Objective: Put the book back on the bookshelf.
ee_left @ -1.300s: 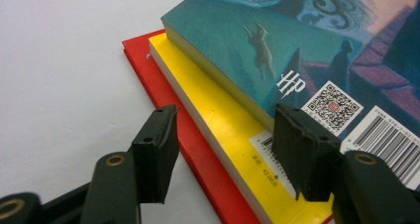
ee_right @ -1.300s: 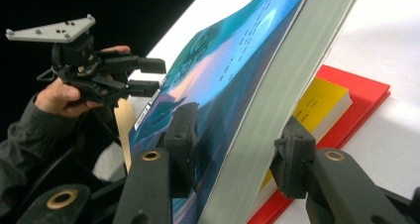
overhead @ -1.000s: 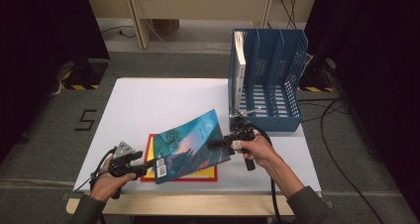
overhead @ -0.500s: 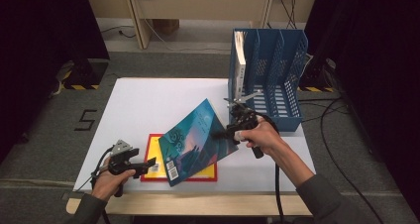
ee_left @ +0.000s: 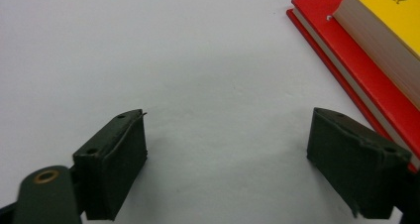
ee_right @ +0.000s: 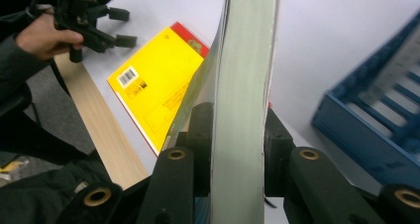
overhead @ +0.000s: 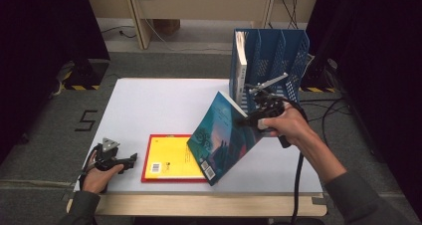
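Nearest us, at the counter's [overhead: 149, 100] front left corner, we list the left tongs [overhead: 130, 160], low over the white surface. Their jaws have just been opening and stand wide apart with nothing between them; in the left gripper view [ee_left: 228, 154] only bare counter lies in the gap.

Just beside them we record a yellow book [overhead: 171, 158] with a red border, flat near the front edge, barcode up.

Next, the teal book [overhead: 224, 135]: tilted steeply, its lower corner down by the yellow book, its upper edge raised toward the right. The right tongs [overhead: 245, 119] have just been closing and clench that upper edge; the right gripper view [ee_right: 237, 154] shows both pads pressing the page block.

Farthest, a blue file rack [overhead: 278, 60] stands at the right rear, one book [overhead: 241, 70] upright in its leftmost slot.
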